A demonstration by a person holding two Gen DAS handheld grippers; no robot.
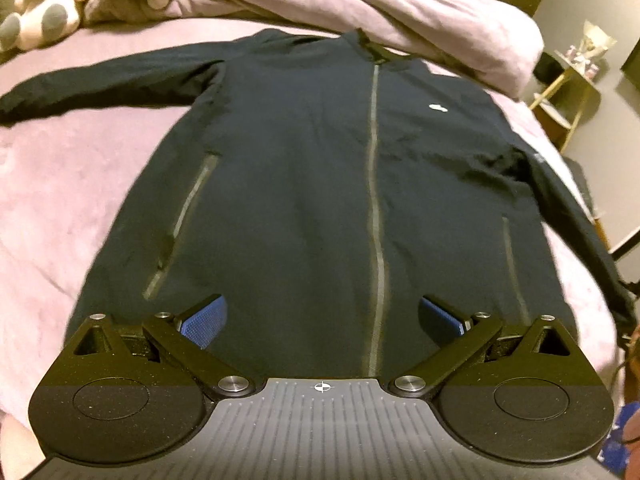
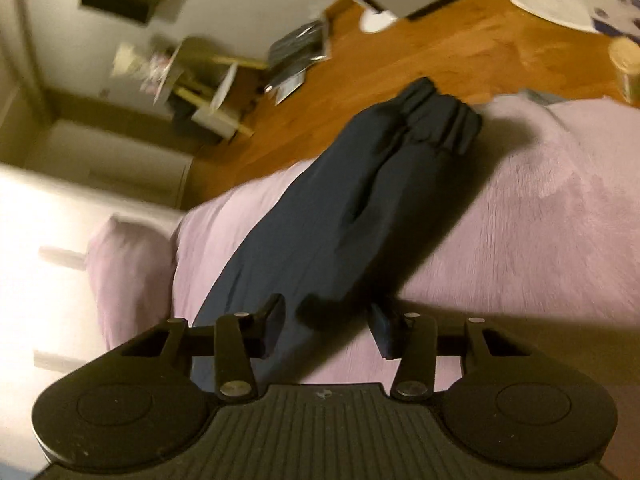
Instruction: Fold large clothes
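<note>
A dark navy zip jacket lies flat, front up, on a pink bed cover, collar far, hem near me. Its left sleeve stretches out to the left; its right sleeve runs down the right edge. My left gripper is open and empty, hovering over the hem by the zip. In the right wrist view the right sleeve lies on the bed with its elastic cuff at the edge. My right gripper is open, jaws astride the sleeve's near part.
Stuffed toys and a bunched pink duvet lie at the bed's head. A small side table stands right of the bed. The right wrist view shows wooden floor with scattered items beyond the bed edge.
</note>
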